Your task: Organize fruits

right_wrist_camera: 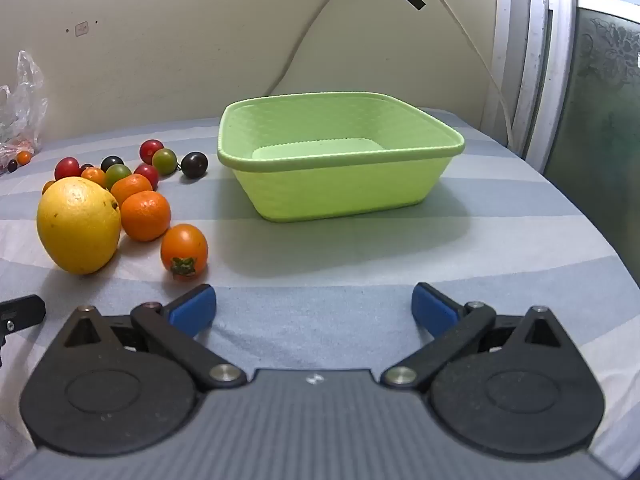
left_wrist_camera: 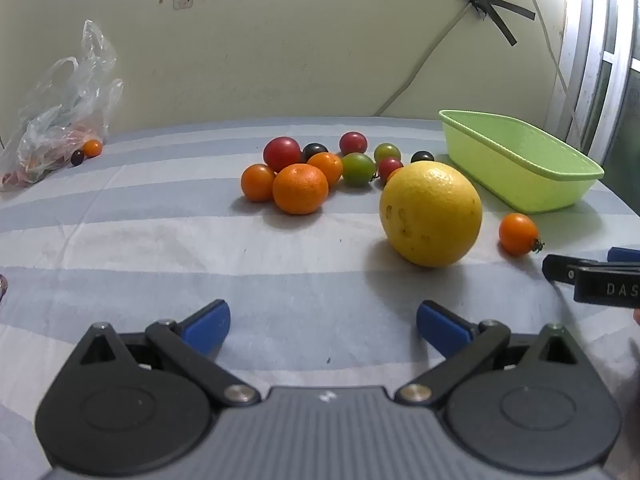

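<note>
A big yellow citrus [left_wrist_camera: 431, 214] [right_wrist_camera: 78, 225] lies on the striped cloth, with tangerines [left_wrist_camera: 300, 188] [right_wrist_camera: 145, 215] and several red, green, dark and orange cherry tomatoes [left_wrist_camera: 281, 153] [right_wrist_camera: 165, 161] behind it. One orange tomato [left_wrist_camera: 518, 233] [right_wrist_camera: 184, 251] lies apart, nearest the green basket [left_wrist_camera: 520, 170] [right_wrist_camera: 340, 196], which holds nothing. My left gripper [left_wrist_camera: 323, 326] is open and empty, short of the fruit. My right gripper [right_wrist_camera: 314, 310] is open and empty, facing the basket; part of it shows at the right edge of the left wrist view [left_wrist_camera: 592, 276].
A crumpled clear plastic bag [left_wrist_camera: 56, 116] [right_wrist_camera: 20, 112] with a few small tomatoes beside it lies at the far left by the wall. A cable hangs down the wall behind the basket. The table edge curves off at the right, near a window frame [right_wrist_camera: 532, 60].
</note>
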### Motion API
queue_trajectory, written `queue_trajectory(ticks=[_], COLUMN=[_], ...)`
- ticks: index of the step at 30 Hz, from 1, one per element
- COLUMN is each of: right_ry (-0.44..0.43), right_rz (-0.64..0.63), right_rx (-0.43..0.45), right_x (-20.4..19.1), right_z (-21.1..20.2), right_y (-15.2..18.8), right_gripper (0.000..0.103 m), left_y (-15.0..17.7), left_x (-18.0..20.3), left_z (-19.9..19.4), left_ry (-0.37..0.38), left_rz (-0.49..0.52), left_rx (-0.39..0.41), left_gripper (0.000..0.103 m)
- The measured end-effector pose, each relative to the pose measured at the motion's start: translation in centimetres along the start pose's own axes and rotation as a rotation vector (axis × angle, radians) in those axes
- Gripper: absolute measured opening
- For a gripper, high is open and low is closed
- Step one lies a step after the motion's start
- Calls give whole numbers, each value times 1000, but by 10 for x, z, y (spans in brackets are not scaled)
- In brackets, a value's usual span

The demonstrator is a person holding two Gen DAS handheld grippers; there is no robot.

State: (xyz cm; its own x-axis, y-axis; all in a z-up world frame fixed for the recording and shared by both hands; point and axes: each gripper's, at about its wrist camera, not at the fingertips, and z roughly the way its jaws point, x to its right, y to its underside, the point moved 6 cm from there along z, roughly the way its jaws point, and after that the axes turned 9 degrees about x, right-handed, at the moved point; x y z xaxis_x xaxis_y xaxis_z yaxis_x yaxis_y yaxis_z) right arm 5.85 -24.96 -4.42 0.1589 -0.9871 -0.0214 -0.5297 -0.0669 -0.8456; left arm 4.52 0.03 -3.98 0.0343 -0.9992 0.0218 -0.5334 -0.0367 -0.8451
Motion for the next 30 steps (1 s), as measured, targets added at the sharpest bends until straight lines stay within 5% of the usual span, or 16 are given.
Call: queue_trajectory(ticks=[17,26,30], right_ry=[-3,-35,-86], right_rz=[1,-24,-39], right_rx=[1,22,43], right_x=[1,0,2], right_z=[0,-7,-17], right_y=[1,4,9], right_gripper=[103,103,103], left_y=[16,21,14], left_x=[4,-2,-10], left_z=[-10,-21,-22], left_ry=[31,124,166], left_rz=[67,122,54], left_rx=[28,18,13], left_gripper=[103,103,103])
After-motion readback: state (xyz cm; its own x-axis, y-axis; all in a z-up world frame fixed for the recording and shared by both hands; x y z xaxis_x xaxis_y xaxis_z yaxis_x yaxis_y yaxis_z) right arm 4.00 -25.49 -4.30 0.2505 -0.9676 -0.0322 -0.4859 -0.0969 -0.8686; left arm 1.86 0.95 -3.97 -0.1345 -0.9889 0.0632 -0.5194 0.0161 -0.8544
